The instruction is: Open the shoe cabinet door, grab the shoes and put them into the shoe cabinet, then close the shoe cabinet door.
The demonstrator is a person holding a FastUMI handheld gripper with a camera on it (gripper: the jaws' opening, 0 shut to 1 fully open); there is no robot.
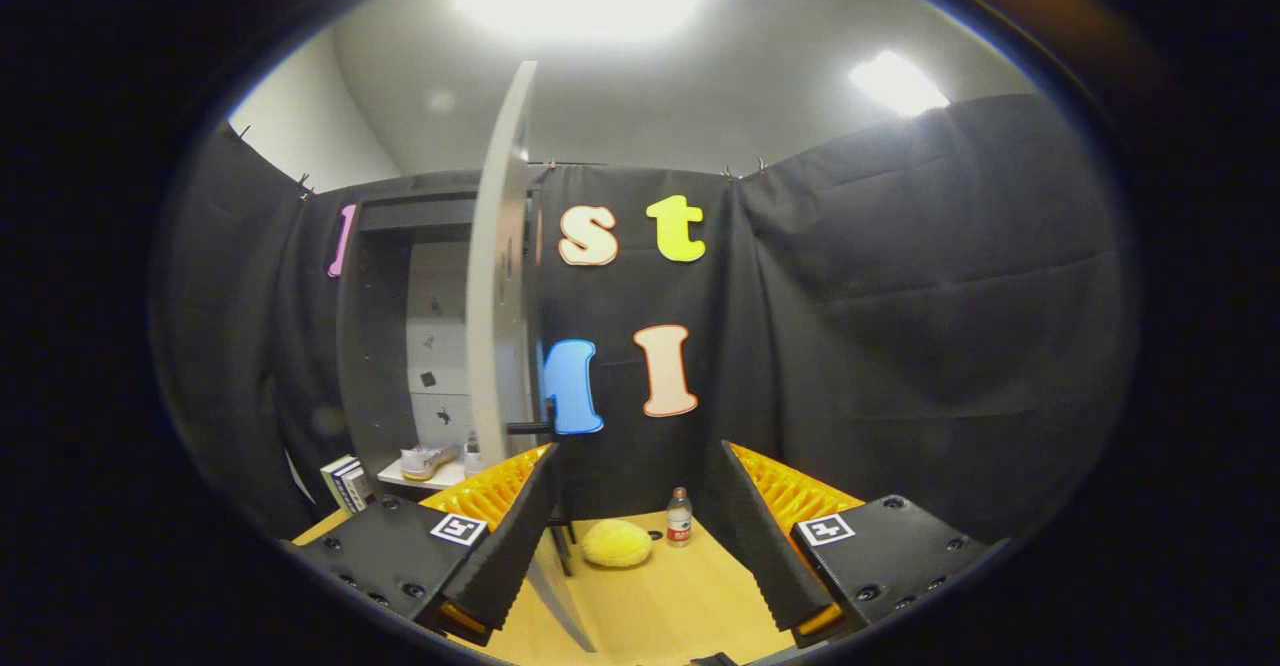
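- Spread wide and holding nothing, the hand-held gripper (640, 536) faces the counter (690, 596).
- Just ahead of its left finger, the cabinet door (500, 296) stands open, edge-on and upright.
- Between the fingers, farther off, lie a yellow cloth (617, 543) and a bottle (679, 517).
- Beyond the door, left, a shoe (428, 461) already sits on the cabinet (385, 346) shelf, books (345, 484) beside.

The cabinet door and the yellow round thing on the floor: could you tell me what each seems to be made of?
Cabinet door: probably painted or laminated board, a thin, flat, matte pale panel. Yellow round thing: seemingly plush, with a fuzzy, soft outline. The gripper is open.
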